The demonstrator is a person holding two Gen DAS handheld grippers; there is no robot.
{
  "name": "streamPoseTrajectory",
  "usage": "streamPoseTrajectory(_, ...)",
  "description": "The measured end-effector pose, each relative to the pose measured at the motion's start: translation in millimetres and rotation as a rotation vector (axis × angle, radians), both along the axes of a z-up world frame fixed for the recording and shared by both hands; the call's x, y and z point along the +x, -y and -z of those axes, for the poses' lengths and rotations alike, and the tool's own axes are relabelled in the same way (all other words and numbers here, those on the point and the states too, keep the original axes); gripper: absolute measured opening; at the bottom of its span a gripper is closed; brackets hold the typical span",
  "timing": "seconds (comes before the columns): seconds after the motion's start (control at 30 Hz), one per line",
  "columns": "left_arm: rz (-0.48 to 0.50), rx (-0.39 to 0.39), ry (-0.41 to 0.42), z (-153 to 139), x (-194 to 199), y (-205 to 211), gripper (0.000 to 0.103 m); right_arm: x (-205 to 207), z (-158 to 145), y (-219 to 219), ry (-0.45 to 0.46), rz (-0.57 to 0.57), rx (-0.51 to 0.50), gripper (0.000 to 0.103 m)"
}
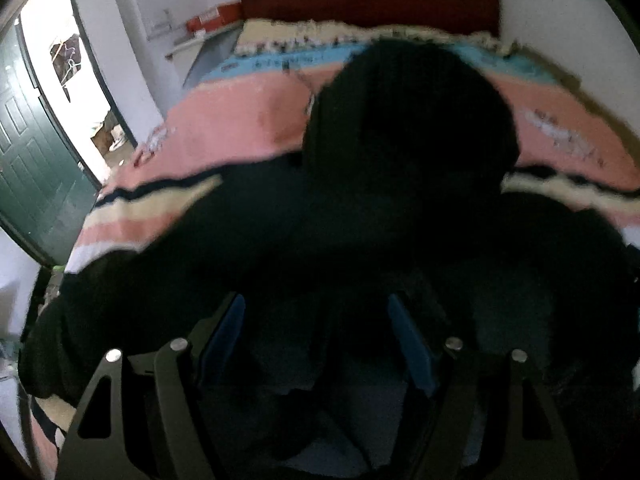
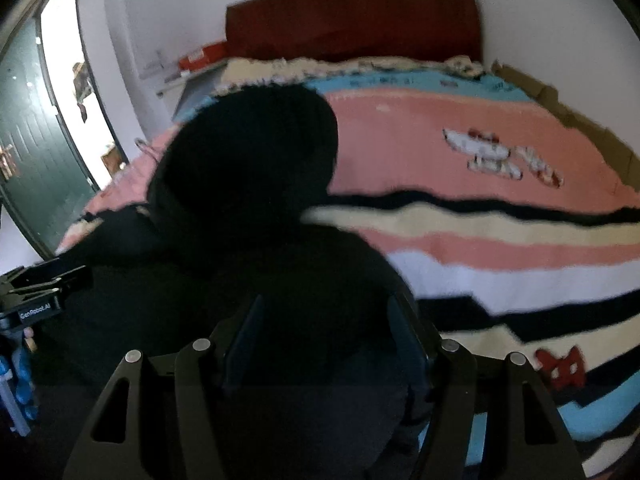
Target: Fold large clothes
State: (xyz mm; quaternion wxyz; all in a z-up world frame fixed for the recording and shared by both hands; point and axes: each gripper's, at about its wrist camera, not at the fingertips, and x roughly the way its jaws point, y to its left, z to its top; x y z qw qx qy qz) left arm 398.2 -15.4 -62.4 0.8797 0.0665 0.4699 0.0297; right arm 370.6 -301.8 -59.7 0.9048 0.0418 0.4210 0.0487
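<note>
A large black hooded garment (image 1: 400, 168) lies spread on the bed, hood toward the headboard; it also shows in the right wrist view (image 2: 248, 184). My left gripper (image 1: 316, 312) is open, its blue-padded fingers (image 1: 412, 344) spread over the garment's near part. My right gripper (image 2: 324, 320) is open too, fingers (image 2: 244, 336) apart over the garment's near right part. Whether cloth lies between the pads is too dark to tell. The left gripper's body (image 2: 36, 292) shows at the left edge of the right wrist view.
The bed carries a pink, cream, black and blue striped blanket (image 2: 460, 148) with cartoon prints. A dark red headboard (image 2: 352, 20) stands at the far wall. A green door (image 1: 28, 152) stands open at the left. A red box (image 1: 216, 16) lies beside the bed.
</note>
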Motion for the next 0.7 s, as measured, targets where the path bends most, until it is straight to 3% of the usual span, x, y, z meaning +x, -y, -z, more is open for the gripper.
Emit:
streamPoseTrajectory(0.03, 0.001, 0.023, -0.021, 12.6, -0.9, -1.8, 0.074, 0.9, 9.8, -0.2, -0.018, 0.0, -0.007, 0.063)
streamPoseTrajectory(0.1, 0.004, -0.014, -0.044, 28.9, -5.0, -8.6, 0.074, 1.2, 27.0, -0.6, -0.056, -0.008, -0.008, 0.067)
streamPoseTrajectory(0.27, -0.01, -0.046, -0.07, 39.1, -4.1, -13.8, 0.078, 4.5, 46.1, -3.3, -0.093, -0.016, 0.01, 0.069)
streamPoseTrajectory(0.4, -0.038, -0.063, -0.039, 20.6, -14.1, -19.4, 0.078, 1.4, 37.5, -3.9, -0.109, 0.0, -0.021, 0.069)
streamPoseTrajectory(0.57, -0.004, -0.014, 0.048, -10.3, -35.8, -8.3, 0.078, -22.5, 9.1, -6.3, -0.048, -0.019, -0.02, 0.069)
streamPoseTrajectory(0.7, 0.022, -0.029, 0.029, -2.4, -39.9, -1.0, 0.078, -32.9, 1.4, -24.1, -0.03, -0.071, -0.021, 0.069)
